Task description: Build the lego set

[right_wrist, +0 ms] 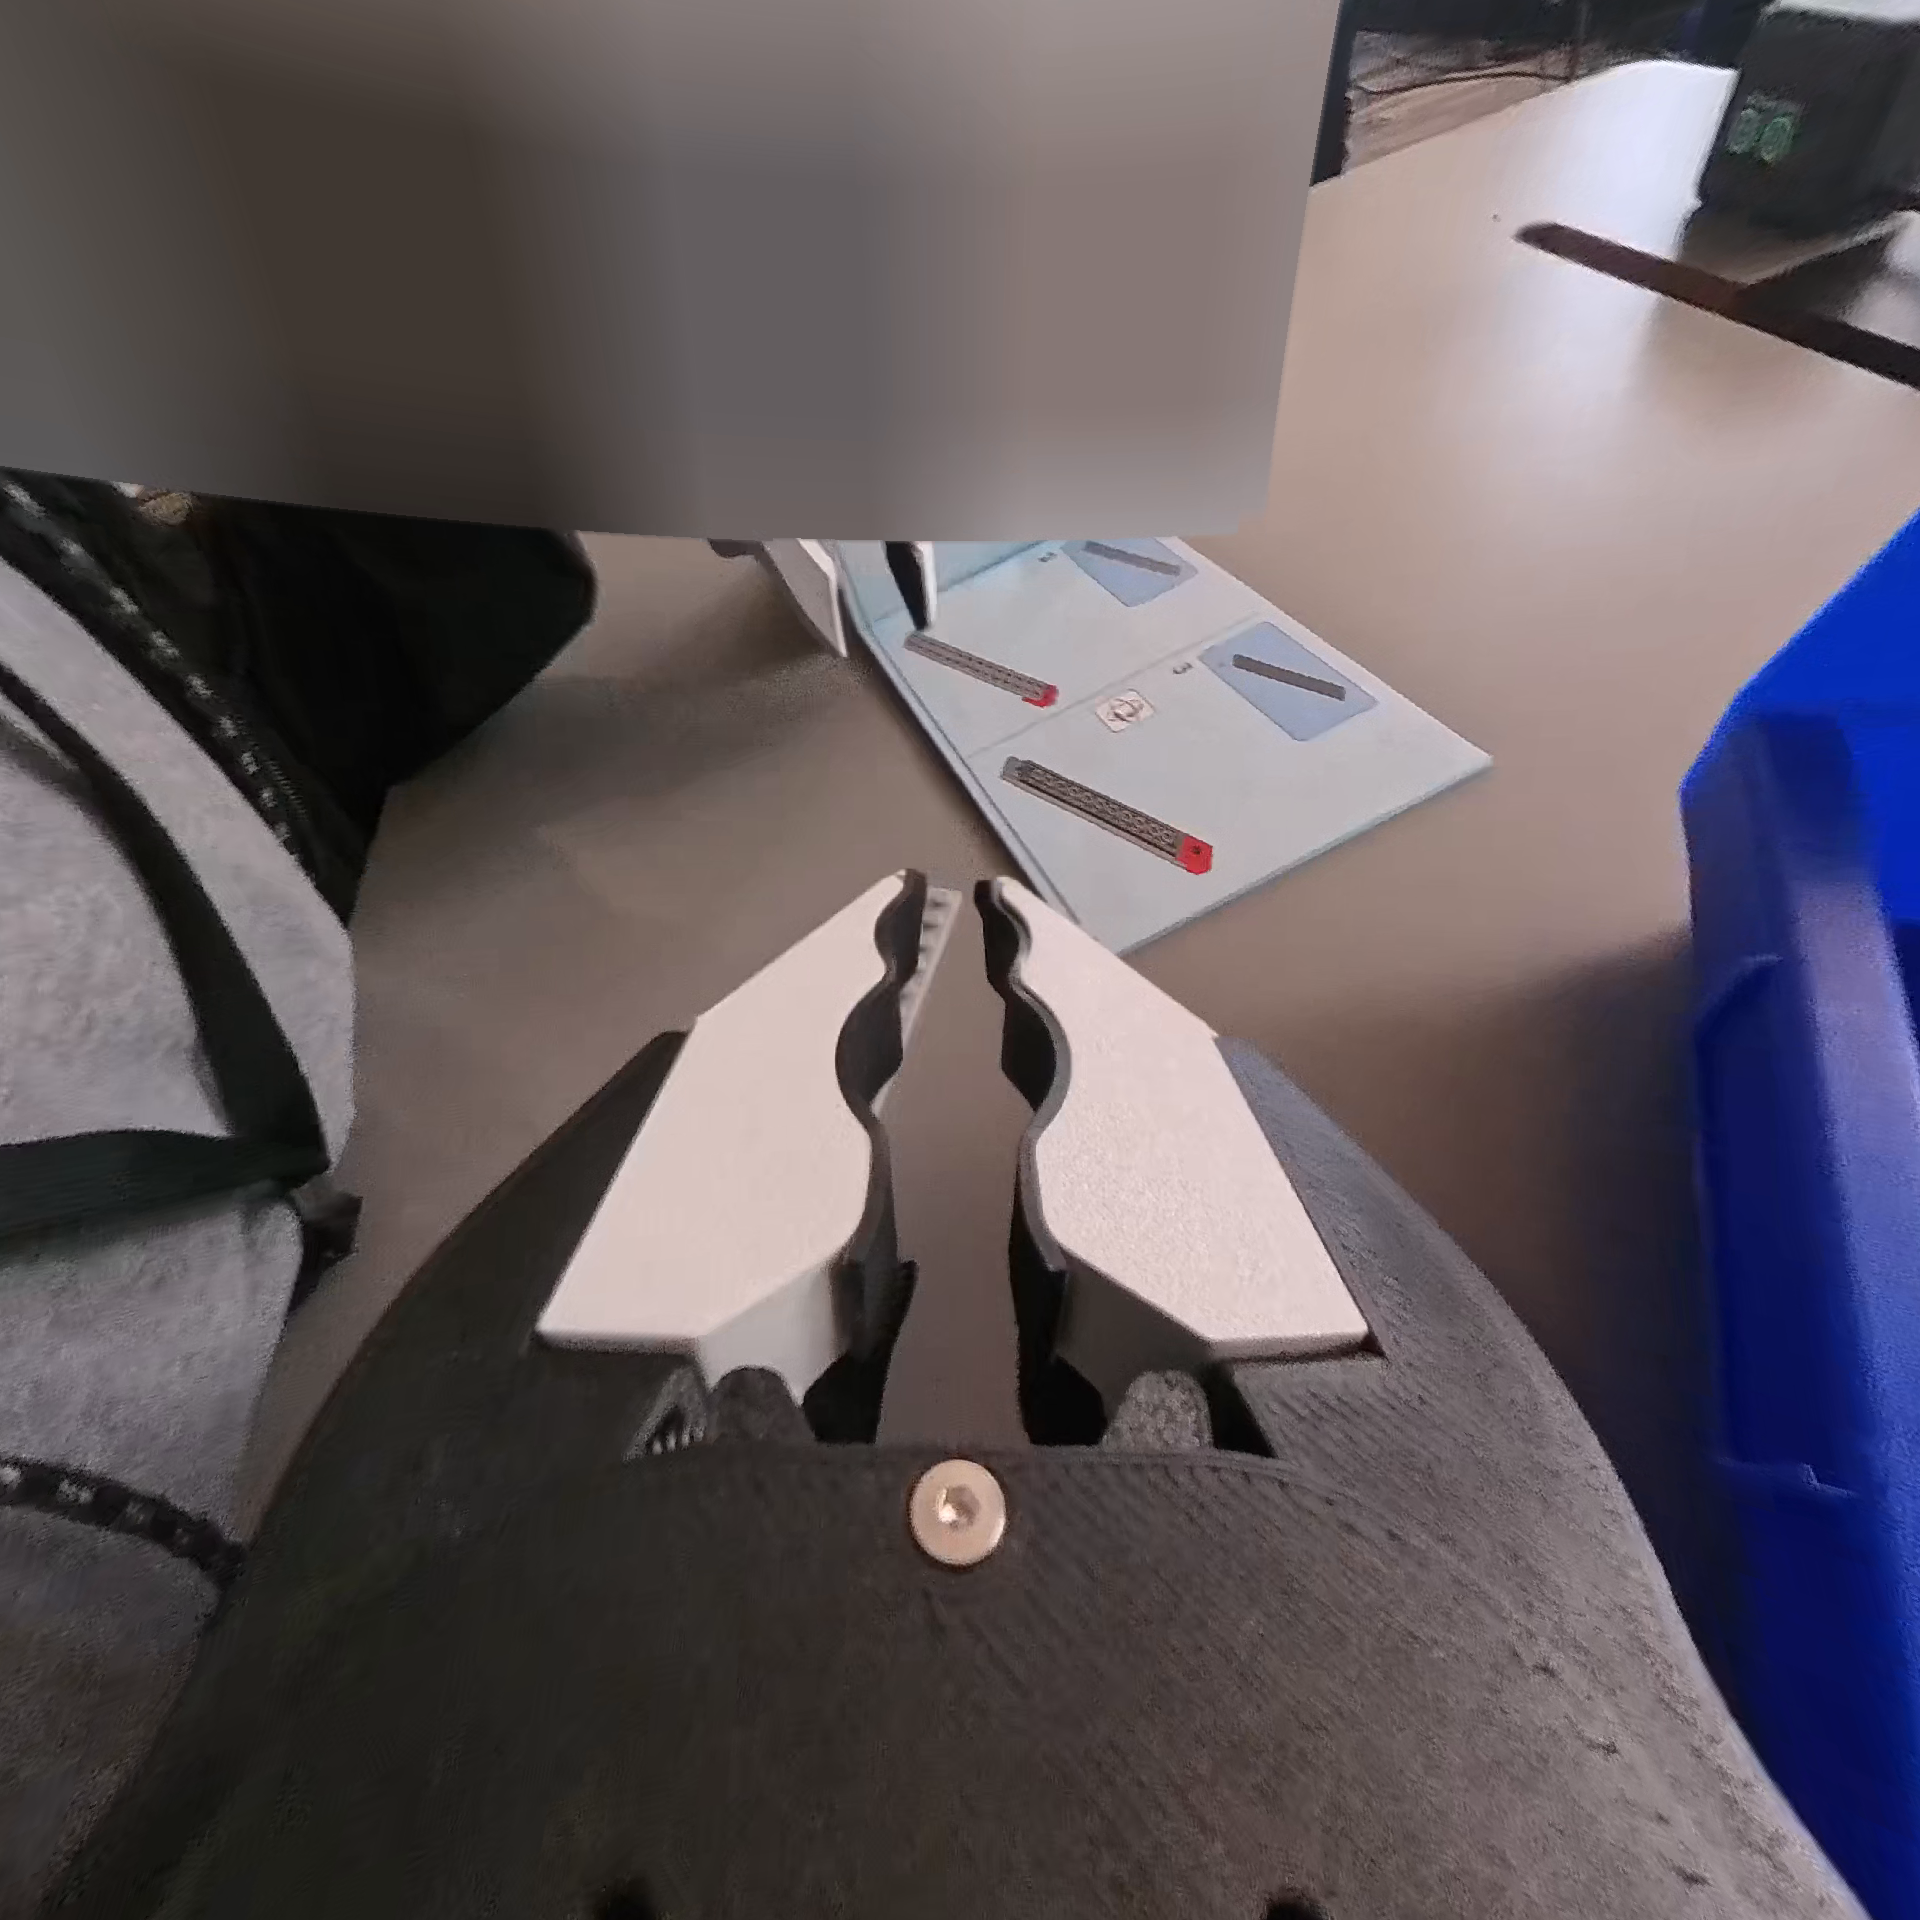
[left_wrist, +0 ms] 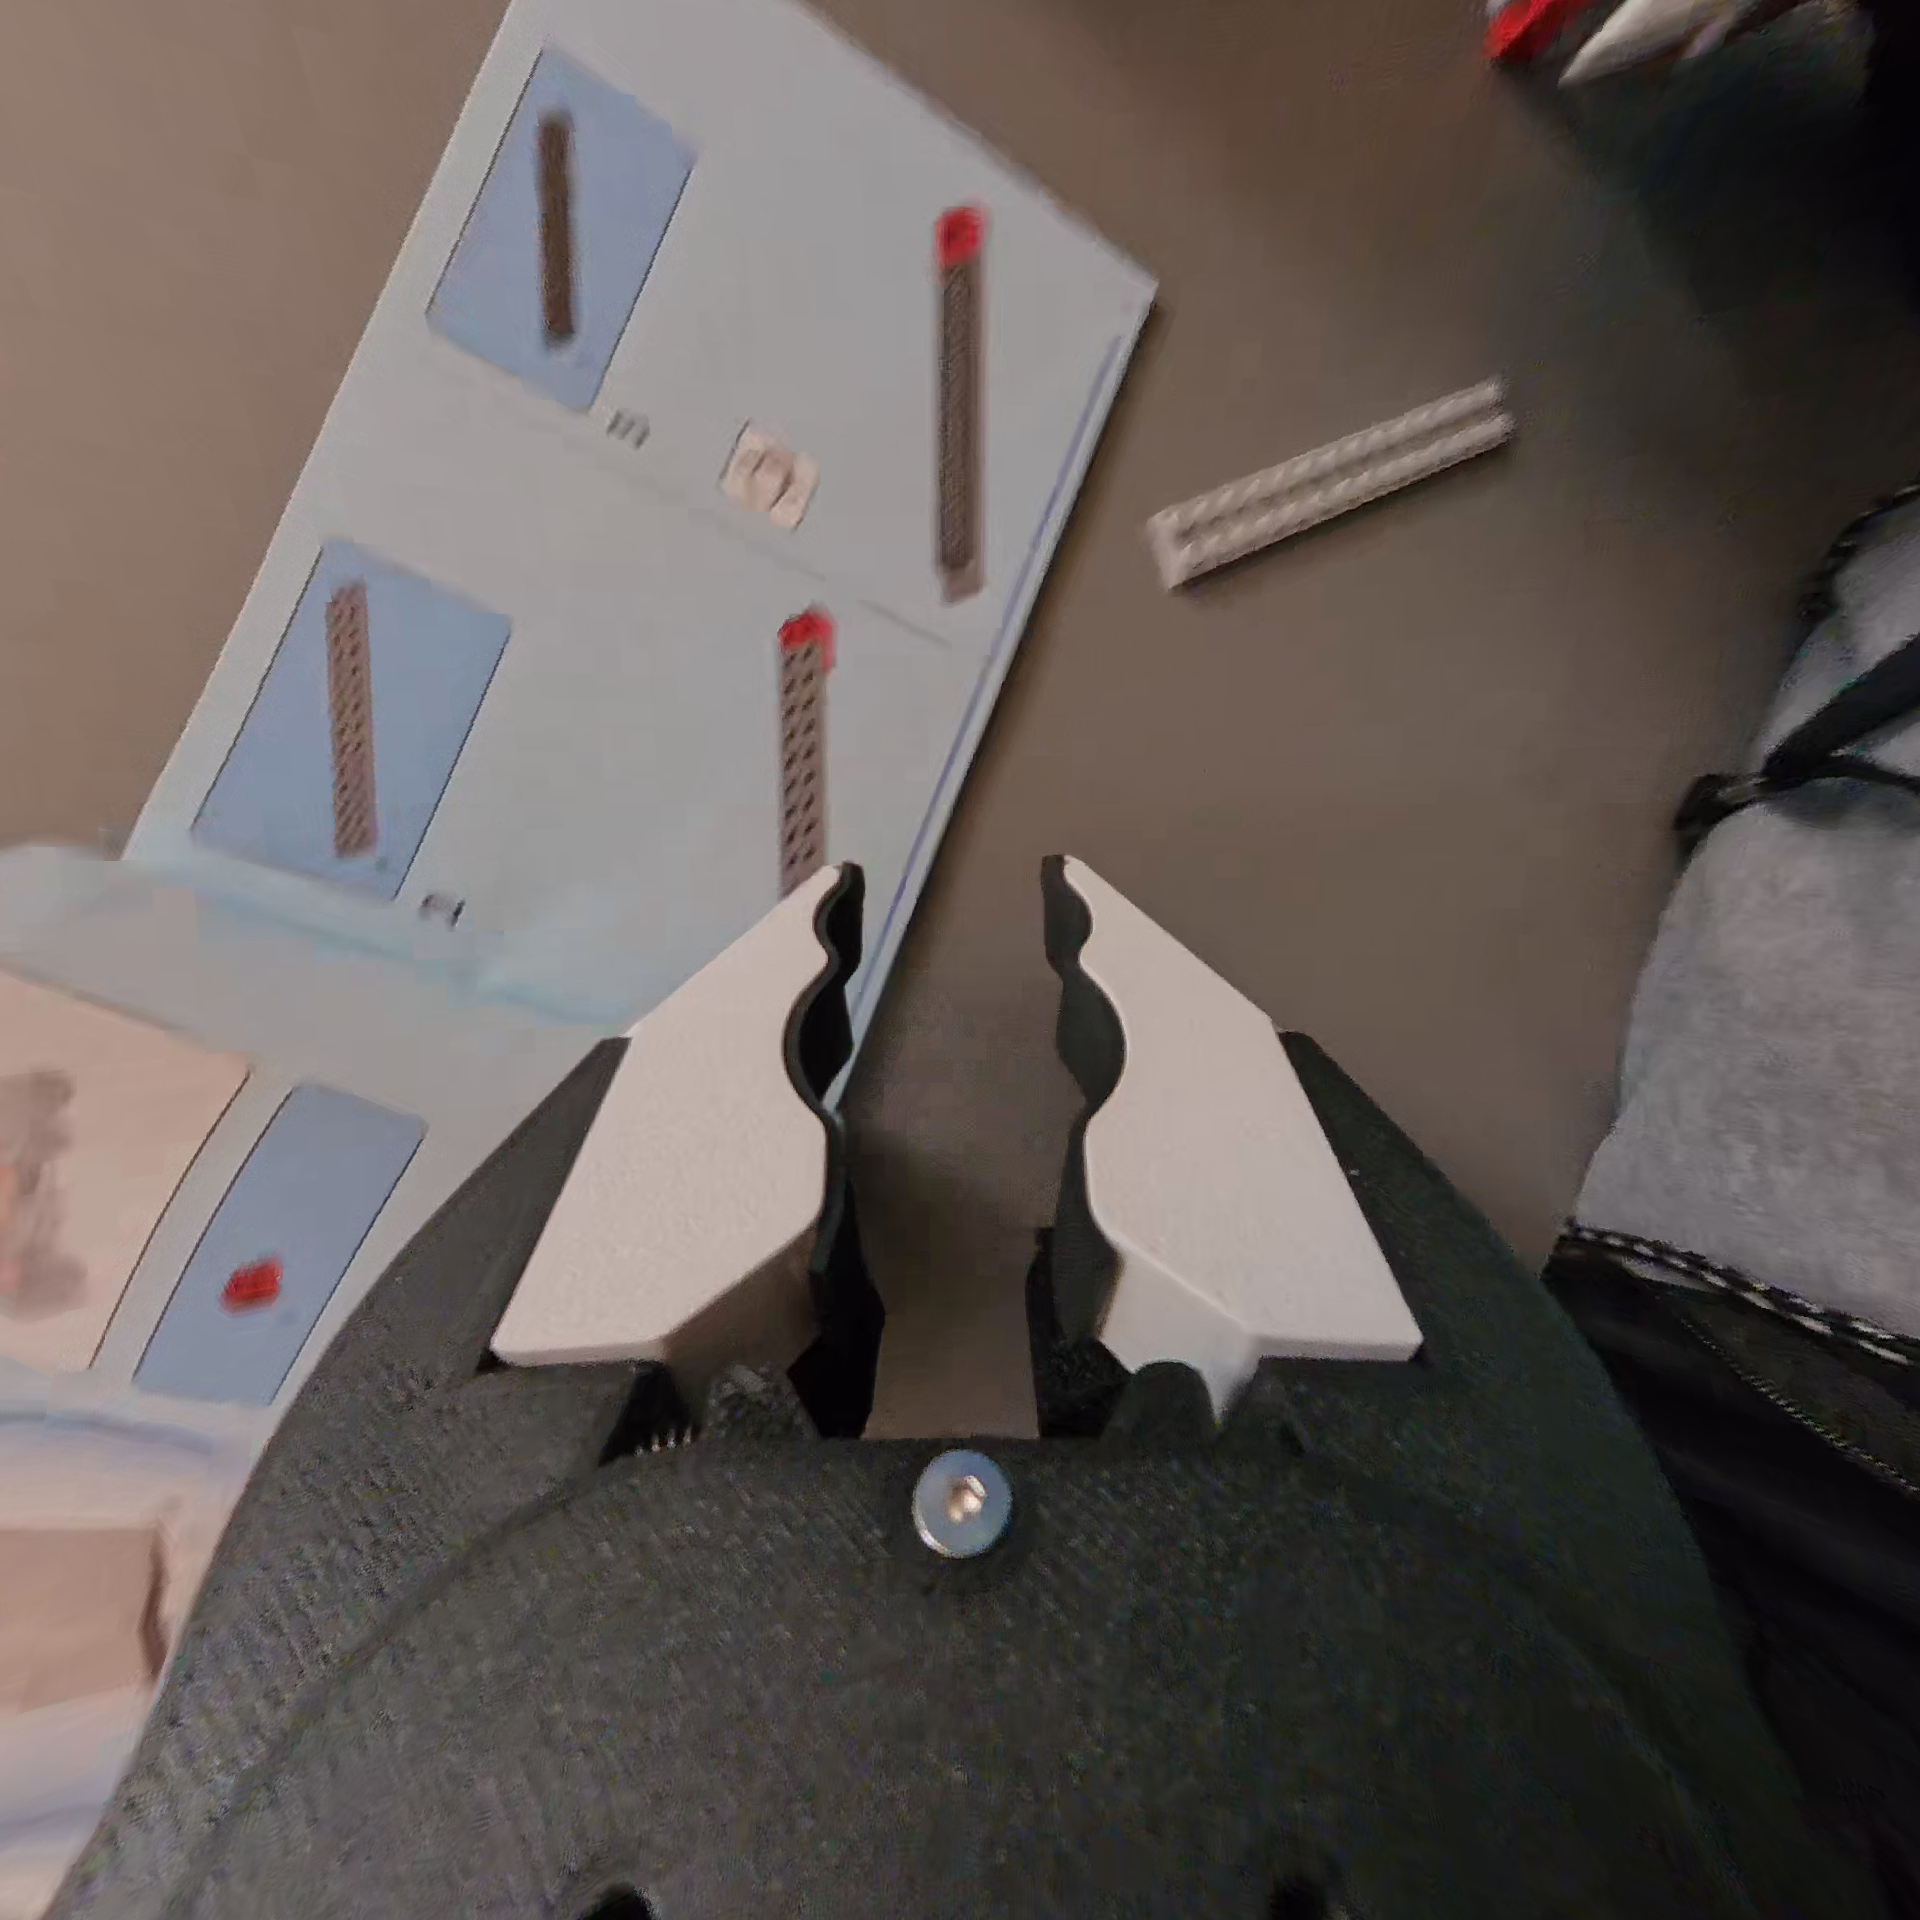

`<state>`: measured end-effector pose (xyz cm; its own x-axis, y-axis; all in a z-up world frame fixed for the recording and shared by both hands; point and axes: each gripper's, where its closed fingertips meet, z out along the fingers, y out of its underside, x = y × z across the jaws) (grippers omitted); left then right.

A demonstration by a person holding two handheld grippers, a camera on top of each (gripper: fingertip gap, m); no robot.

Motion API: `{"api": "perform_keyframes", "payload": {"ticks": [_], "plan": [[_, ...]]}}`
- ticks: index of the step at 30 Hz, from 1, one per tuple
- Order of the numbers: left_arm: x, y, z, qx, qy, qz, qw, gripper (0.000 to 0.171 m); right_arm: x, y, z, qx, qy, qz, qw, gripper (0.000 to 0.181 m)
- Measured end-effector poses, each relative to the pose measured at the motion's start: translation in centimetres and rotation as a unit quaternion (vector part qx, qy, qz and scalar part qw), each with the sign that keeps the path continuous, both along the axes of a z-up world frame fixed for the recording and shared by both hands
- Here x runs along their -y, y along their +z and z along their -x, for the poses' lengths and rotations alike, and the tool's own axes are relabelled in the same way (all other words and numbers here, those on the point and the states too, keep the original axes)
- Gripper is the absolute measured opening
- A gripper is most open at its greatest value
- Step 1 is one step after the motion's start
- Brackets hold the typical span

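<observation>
A long grey Lego plate (left_wrist: 1330,483) lies flat on the brown table (left_wrist: 1299,831), just right of the open pale-blue instruction booklet (left_wrist: 644,520). My left gripper (left_wrist: 951,878) is open and empty, its tips over the booklet's right edge, short of the plate. My right gripper (right_wrist: 948,885) has its jaws a narrow gap apart with nothing between them. Part of the grey plate (right_wrist: 928,951) shows on the table through that gap. The booklet (right_wrist: 1195,748) lies beyond it. A blurred red thing (left_wrist: 1517,31) beside a white shape sits at the top right edge.
A blue bin (right_wrist: 1808,1039) stands close on the right of my right gripper. A person's grey and black clothing (right_wrist: 125,883) is at the table's near side and also shows in the left wrist view (left_wrist: 1766,987). A dark strip (right_wrist: 1714,296) and a dark box (right_wrist: 1818,114) lie far back. The tips of one gripper are about 15 cm away from the tips of the other. Between my right fingertips and the long grey Lego plate (left_wrist: 1330,483) there is roughly 8 cm.
</observation>
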<state>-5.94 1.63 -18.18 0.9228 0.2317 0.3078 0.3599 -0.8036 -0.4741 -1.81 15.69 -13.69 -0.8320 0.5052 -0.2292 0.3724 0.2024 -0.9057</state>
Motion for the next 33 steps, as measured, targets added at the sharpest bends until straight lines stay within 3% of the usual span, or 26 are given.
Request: {"api": "perform_keyframes", "payload": {"ticks": [3, 9, 13, 20, 26, 33], "plan": [[-4.3, 1.3, -2.2, 0.027, -0.04, -0.074, 0.996, 0.035, 0.1, 0.8, -1.0, -0.004, 0.028, 0.017, 0.999, 0.015], [-9.6, 1.3, -6.5, 0.077, -0.099, -0.11, 0.986, 0.038, 0.0, -0.2, -3.0, 0.011, 0.069, 0.019, 0.997, 0.016], [-9.6, -0.9, -5.8, 0.089, -0.079, -0.071, 0.99, 0.039, -0.4, -0.4, -3.6, 0.011, 0.074, 0.014, 0.997, 0.016], [-9.9, 0.2, -6.2, 0.105, -0.087, -0.099, 0.986, 0.04, -1.2, 0.8, -3.5, 0.0, 0.064, 0.025, 0.998, 0.015], [-9.8, -0.9, -6.5, 0.106, -0.092, -0.079, 0.987, 0.038, -1.2, 0.9, -3.5, -0.004, 0.061, 0.024, 0.998, 0.016], [-10.2, -0.3, -6.9, 0.11, -0.1, -0.092, 0.985, 0.04, -1.3, 1.1, -3.5, -0.005, 0.06, 0.025, 0.998, 0.015]]}}
